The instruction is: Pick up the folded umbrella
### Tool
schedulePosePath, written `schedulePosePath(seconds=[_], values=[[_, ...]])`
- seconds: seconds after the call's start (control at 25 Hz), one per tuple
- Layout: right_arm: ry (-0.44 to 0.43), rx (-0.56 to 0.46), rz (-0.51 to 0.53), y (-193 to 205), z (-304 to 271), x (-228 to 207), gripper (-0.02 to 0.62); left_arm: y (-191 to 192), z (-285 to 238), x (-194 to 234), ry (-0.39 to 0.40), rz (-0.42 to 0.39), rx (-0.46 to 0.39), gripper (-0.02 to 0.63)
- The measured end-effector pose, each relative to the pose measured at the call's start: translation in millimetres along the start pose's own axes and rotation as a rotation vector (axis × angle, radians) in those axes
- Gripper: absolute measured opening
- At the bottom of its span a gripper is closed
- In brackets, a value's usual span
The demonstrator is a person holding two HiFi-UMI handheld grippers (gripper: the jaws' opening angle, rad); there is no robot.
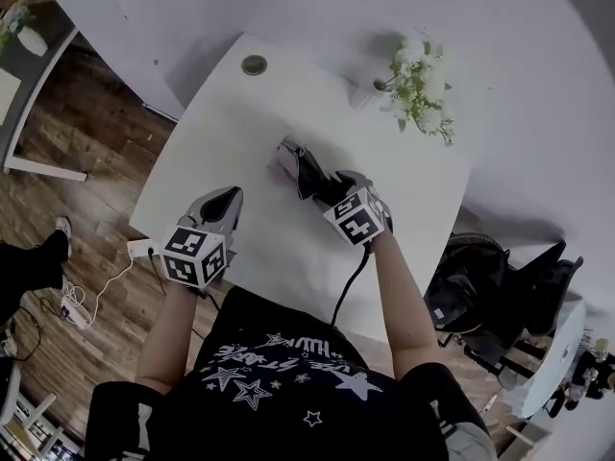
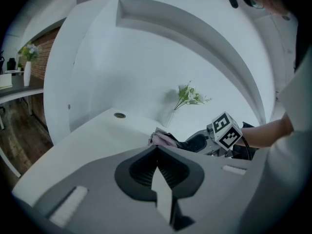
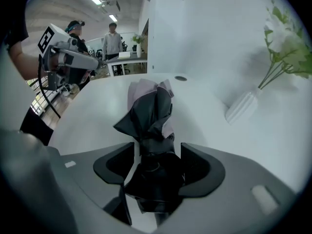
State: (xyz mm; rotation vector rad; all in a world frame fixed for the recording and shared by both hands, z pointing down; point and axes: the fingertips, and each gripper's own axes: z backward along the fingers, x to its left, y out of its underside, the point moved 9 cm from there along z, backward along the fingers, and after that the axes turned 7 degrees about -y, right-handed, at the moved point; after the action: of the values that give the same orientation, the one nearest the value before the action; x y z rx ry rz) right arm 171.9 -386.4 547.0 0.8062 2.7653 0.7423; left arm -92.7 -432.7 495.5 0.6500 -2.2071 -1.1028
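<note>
The folded umbrella (image 1: 294, 164), black with a pale pink end, lies on the white table (image 1: 231, 123) near its middle. My right gripper (image 1: 317, 182) points down over the near, dark end. In the right gripper view the umbrella (image 3: 150, 113) runs between the wide-set jaws of that gripper (image 3: 157, 152), with a thin gap showing beside the left jaw, so it is open around the umbrella. My left gripper (image 1: 231, 196) hovers over the table's left part, apart from the umbrella (image 2: 165, 139). This gripper (image 2: 157, 149) is shut on nothing, its jaws meeting at the tip.
A white vase of pale flowers (image 1: 416, 83) stands at the table's far right corner, and a round cable hole (image 1: 254, 64) sits at the far edge. A power strip with a white cable (image 1: 140, 248) lies on the wooden floor at left. Dark bags (image 1: 480, 286) sit at right. People (image 3: 113, 42) stand far off.
</note>
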Motion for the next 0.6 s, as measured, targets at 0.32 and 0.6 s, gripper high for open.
schedulePosePath(seconds=[0.32, 0.6], values=[[-0.026, 0.092, 0.082, -6, -16, -3, 0.279, 0, -12, 8, 0.014, -0.007, 0.031, 0.003], [-0.063, 0.084, 0.069, -6, -16, -4, 0.244, -2, -15, 12, 0.014, -0.006, 0.037, 0.003]])
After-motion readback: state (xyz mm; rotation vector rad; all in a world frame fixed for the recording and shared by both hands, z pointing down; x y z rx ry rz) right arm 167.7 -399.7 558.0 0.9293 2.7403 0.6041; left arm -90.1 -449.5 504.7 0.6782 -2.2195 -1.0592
